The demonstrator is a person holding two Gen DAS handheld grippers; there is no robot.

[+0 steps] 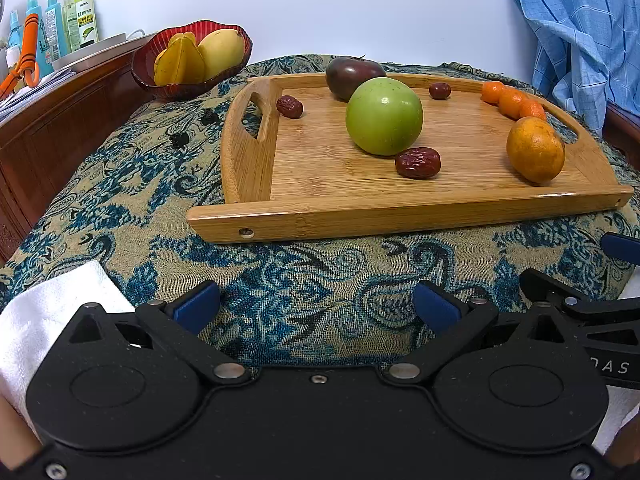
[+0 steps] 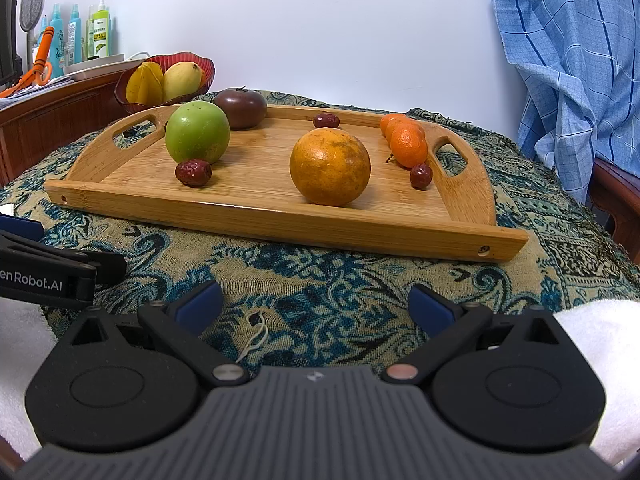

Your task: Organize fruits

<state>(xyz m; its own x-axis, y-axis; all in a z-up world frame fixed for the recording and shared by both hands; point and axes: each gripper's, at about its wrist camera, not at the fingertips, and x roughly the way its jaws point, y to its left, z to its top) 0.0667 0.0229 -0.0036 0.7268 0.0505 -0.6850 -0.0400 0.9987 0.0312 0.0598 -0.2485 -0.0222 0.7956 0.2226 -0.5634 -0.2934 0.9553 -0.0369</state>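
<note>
Both tools are hanging low over the patterned cloth (image 1: 120, 208), short of the bamboo tray (image 2: 280, 216); the left gripper (image 1: 316, 304) is standing with its blue fingers spread wide and nothing between them, and the right gripper (image 2: 316, 304) is gaping the same way, likewise empty.

The fruit is sitting in two places; on the tray a green apple (image 1: 384, 116) is resting near the middle with a dark tomato-like fruit (image 1: 352, 74) just behind it, a large orange (image 2: 330, 166) is sitting toward the front, a row of small mandarins (image 2: 406, 140) is lining the right handle, and red dates (image 2: 193, 173) are lying scattered between them; behind the tray a red glass bowl (image 1: 192, 62) is holding a starfruit (image 1: 180, 60) and a mango (image 1: 222, 52).

Which step is under way I am not able to settle; this layout is fitting a sorting still ahead as well as one already wound up, the tools pulled back either way; any reach for the dates is going to call for a narrow, careful pinch, since they are small and look likely to roll.
</note>
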